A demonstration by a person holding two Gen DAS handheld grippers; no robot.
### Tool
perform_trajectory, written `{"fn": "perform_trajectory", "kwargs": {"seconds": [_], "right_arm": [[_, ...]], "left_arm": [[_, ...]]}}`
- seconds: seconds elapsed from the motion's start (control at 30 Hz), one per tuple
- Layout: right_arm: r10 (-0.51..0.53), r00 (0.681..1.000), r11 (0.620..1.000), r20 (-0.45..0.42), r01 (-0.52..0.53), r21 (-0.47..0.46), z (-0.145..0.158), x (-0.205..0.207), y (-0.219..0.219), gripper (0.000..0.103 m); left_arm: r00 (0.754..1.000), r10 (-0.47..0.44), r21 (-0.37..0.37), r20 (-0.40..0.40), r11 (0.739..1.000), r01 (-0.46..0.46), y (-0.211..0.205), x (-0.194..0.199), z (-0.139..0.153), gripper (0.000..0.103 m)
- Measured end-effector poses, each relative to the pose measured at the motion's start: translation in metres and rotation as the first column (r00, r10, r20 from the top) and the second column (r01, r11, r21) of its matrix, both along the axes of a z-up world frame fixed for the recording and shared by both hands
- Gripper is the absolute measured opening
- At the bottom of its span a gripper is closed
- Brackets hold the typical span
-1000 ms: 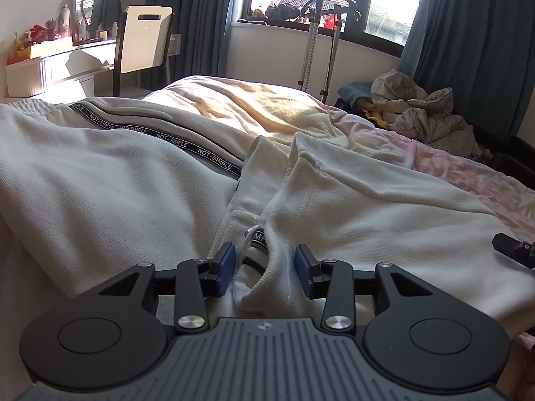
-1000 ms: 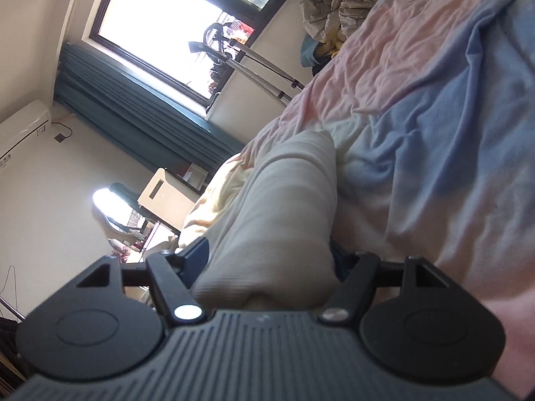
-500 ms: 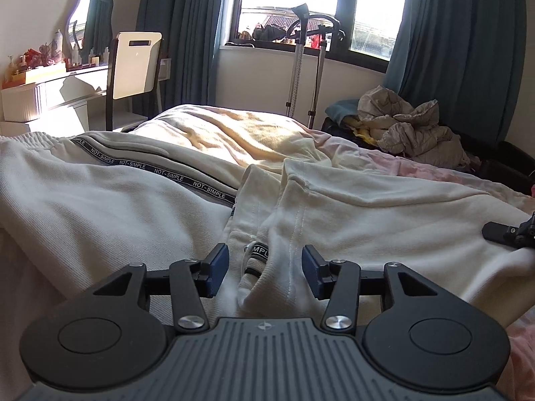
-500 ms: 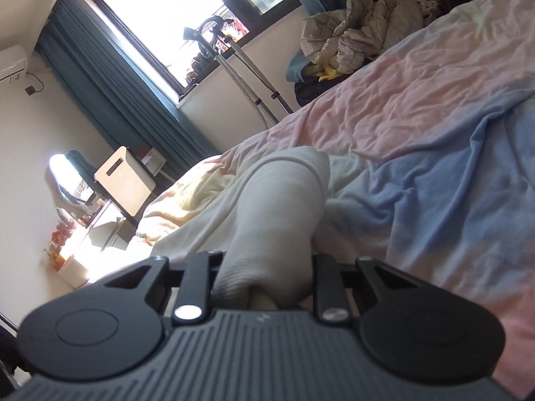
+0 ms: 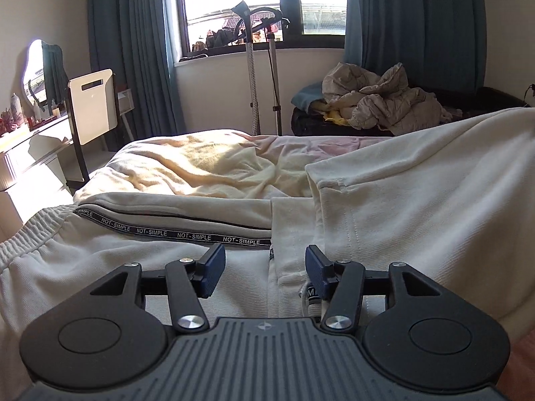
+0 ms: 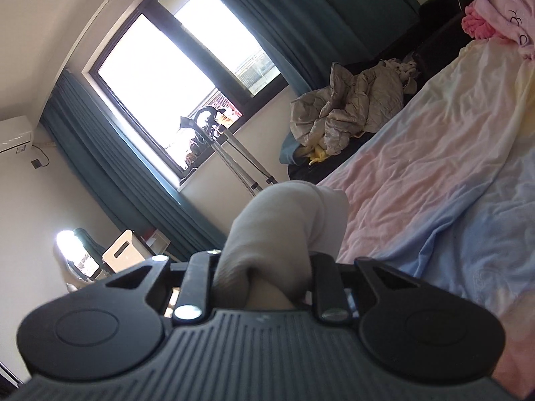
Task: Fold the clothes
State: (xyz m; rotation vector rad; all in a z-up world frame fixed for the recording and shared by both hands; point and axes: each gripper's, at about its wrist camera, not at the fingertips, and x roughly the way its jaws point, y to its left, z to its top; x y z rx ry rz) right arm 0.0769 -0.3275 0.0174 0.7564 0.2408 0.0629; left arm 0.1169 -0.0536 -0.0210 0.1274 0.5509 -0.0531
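Cream sweatpants (image 5: 110,250) with a black "NOT-SIMPLE" stripe lie spread on the bed. One leg (image 5: 418,207) is lifted and rises to the right. My left gripper (image 5: 262,269) is open just above the fabric near the crotch seam, holding nothing. My right gripper (image 6: 264,274) is shut on a bunched fold of the cream sweatpants (image 6: 284,220), held up above the bed; its fingertips are hidden by the cloth.
The bed has a pastel yellow, pink and blue sheet (image 6: 434,167). A pile of beige bedding (image 5: 378,103) lies beyond the bed. A garment steamer stand (image 5: 254,67) is by the window. A chair (image 5: 90,110) and desk stand at left. Pink clothes (image 6: 498,10) lie at far right.
My left gripper has opened wider and pulled back left of the seam. My right gripper has closed on the pant leg and lifted it, raising the fabric at right.
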Motion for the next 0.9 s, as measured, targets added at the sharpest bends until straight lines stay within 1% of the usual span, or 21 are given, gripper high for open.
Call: {"fn": "perform_trajectory", "kwargs": {"seconds": [0.03, 0.1, 0.2, 0.3, 0.4, 0.5, 0.57, 0.67, 0.73, 0.8, 0.83, 0.9], "right_arm": [[-0.025, 1.0, 1.0, 0.01, 0.025, -0.002, 0.002, -0.004, -0.008, 0.023], [-0.073, 0.997, 0.997, 0.031, 0.073, -0.008, 0.008, -0.012, -0.023, 0.023], [-0.142, 0.988, 0.99, 0.064, 0.143, -0.02, 0.015, -0.024, -0.044, 0.023], [-0.192, 0.976, 0.977, 0.104, 0.2, -0.075, 0.023, -0.034, -0.057, 0.023], [-0.221, 0.964, 0.961, 0.146, 0.241, -0.137, 0.027, -0.039, -0.06, 0.023], [-0.214, 0.962, 0.951, 0.167, 0.245, -0.189, 0.026, -0.035, -0.052, 0.023], [-0.198, 0.963, 0.941, 0.182, 0.238, -0.24, 0.028, -0.029, -0.038, 0.023], [-0.16, 0.965, 0.918, 0.208, 0.223, -0.328, 0.035, -0.022, -0.01, 0.023], [-0.128, 0.966, 0.896, 0.226, 0.21, -0.392, 0.04, -0.017, 0.012, 0.023], [-0.081, 0.968, 0.865, 0.239, 0.187, -0.467, 0.045, -0.012, 0.038, 0.023], [-0.056, 0.968, 0.845, 0.244, 0.176, -0.504, 0.047, -0.01, 0.052, 0.023], [-0.013, 0.968, 0.808, 0.251, 0.158, -0.568, 0.049, -0.005, 0.08, 0.023]], "left_arm": [[1.0, -0.024, 0.009, -0.011, 1.0, 0.024, -0.015, 0.002, -0.002, 0.058], [0.996, -0.082, 0.052, -0.027, 0.995, 0.083, -0.051, 0.006, -0.01, 0.058], [0.988, -0.153, 0.093, -0.027, 0.984, 0.154, -0.095, 0.007, -0.02, 0.058], [0.979, -0.2, 0.057, -0.041, 0.978, 0.202, -0.123, 0.01, -0.03, 0.058], [0.972, -0.226, 0.043, -0.057, 0.973, 0.229, -0.136, 0.013, -0.036, 0.058], [0.968, -0.236, 0.038, -0.081, 0.97, 0.239, -0.12, 0.015, -0.031, 0.058], [0.968, -0.233, 0.031, -0.088, 0.971, 0.237, -0.096, 0.015, -0.023, 0.058], [0.982, -0.179, 0.031, -0.065, 0.983, 0.182, -0.046, 0.01, -0.003, 0.058], [0.99, -0.13, 0.001, -0.045, 0.991, 0.13, -0.011, 0.004, 0.009, 0.058], [0.998, -0.066, -0.043, -0.009, 0.997, 0.066, 0.032, -0.01, 0.024, 0.058], [0.999, -0.033, -0.079, 0.01, 0.996, 0.034, 0.052, -0.015, 0.029, 0.058], [0.998, 0.035, -0.159, 0.043, 0.987, -0.028, 0.091, -0.026, 0.04, 0.058]]}}
